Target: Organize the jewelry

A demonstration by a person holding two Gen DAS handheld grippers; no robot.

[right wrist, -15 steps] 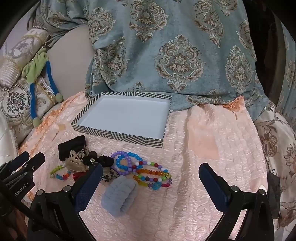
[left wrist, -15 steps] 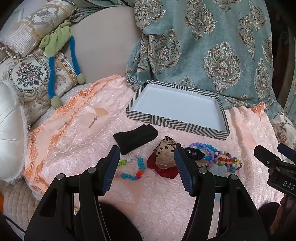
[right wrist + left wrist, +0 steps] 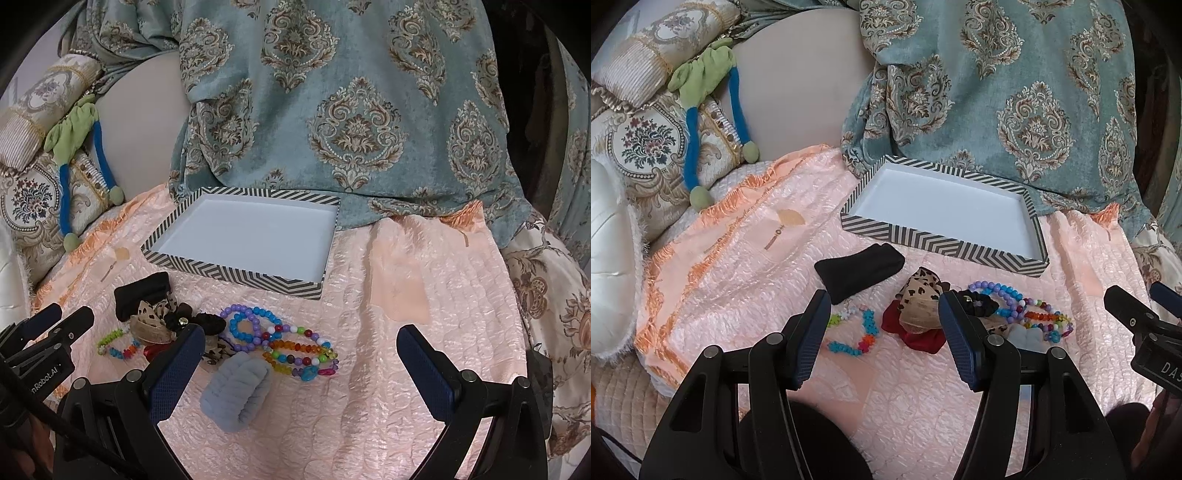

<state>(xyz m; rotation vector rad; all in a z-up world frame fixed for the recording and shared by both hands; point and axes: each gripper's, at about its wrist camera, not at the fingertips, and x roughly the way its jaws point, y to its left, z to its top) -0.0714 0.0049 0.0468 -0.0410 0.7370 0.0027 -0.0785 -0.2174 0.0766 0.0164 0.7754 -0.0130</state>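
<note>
Striped tray (image 3: pixel 236 275) long axis approx. left-right, flat.

The peach bedspread (image 3: pixel 406 314) is quilted cloth with a satin sheen and a puckered surface. At mid frame the striped box (image 3: pixel 229 269) looks like matt card, smooth white inside. The bead bracelets (image 3: pixel 295 343) are glossy plastic, some translucent. The grey scrunchie (image 3: pixel 236 391) at lower centre is soft, fuzzy cloth. Across the top, the teal damask fabric (image 3: pixel 351 110) is matt and woven. The gripper pads (image 3: pixel 810 343) are ribbed blue rubber on black matt plastic
</note>
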